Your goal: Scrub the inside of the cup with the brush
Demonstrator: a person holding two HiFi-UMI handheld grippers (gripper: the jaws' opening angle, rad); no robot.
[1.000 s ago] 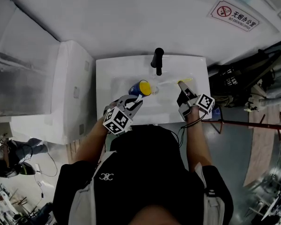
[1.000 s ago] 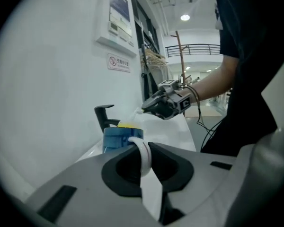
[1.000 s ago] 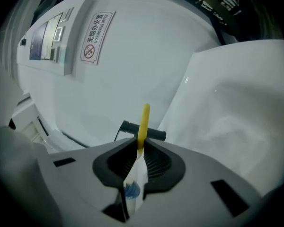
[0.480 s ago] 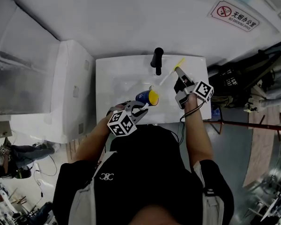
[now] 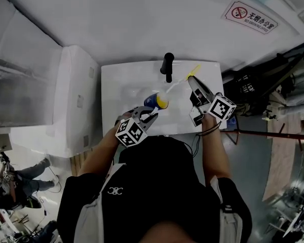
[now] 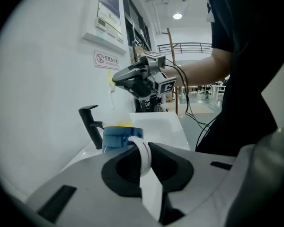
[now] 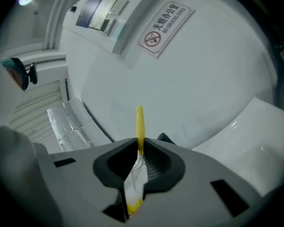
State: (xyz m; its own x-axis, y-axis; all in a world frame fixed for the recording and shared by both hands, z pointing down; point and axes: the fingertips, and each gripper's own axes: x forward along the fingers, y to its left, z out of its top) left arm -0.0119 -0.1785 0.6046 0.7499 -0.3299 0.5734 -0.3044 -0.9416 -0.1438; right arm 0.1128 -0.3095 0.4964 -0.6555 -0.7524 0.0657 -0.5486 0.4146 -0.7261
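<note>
A blue cup (image 5: 153, 101) with a yellow inside lies on its side over the white sink (image 5: 114, 92), mouth toward the right. My left gripper (image 5: 148, 113) is shut on its white handle (image 6: 145, 156); the blue cup wall (image 6: 115, 137) shows just beyond the jaws. My right gripper (image 5: 193, 83) is shut on the brush (image 5: 176, 85), held above the basin; its yellow end (image 5: 194, 69) sticks up past the jaws and its pale end slants down-left to the cup's mouth. In the right gripper view the yellow brush handle (image 7: 139, 124) stands clamped in my right gripper (image 7: 139, 151).
A black faucet (image 5: 167, 67) stands at the sink's back edge, just left of the brush. A no-smoking sign (image 5: 249, 17) hangs on the wall. A white cabinet (image 5: 71, 97) borders the sink on the left; dark clutter (image 5: 253, 92) lies to the right.
My right gripper has risen out of the basin and rolled, bringing the brush up beside the faucet. The left gripper has shifted the cup slightly toward the sink's front.
</note>
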